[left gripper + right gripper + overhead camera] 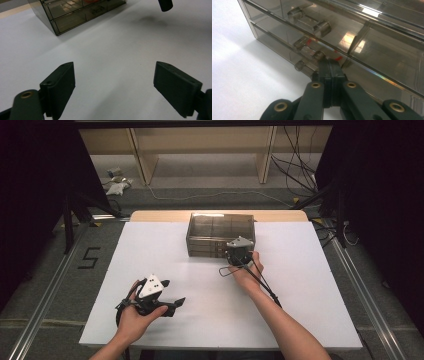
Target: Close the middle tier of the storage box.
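Note:
A smoky see-through drawer cabinet (220, 232) stands at the back middle of the white table (150, 250). My right gripper (237, 254) is against its front, held by a hand. In the right gripper view its jaws (328, 65) are pressed flat together, tips touching the drawer front just under the middle drawer's clear bar handle (309, 48) and over the lowest handle (303, 68). I see nothing between them. Something red shows dimly inside a drawer (338, 58). My left gripper (172, 293) is held low over the front left of the table, jaws wide apart (113, 85) and empty.
The cabinet's corner (72, 15) appears at the top left of the left gripper view, with a black cylindrical end (165, 4) hanging at the top right. Cables trail from both grippers. Wooden shelving (200, 150) and loose cables lie on the floor beyond the table.

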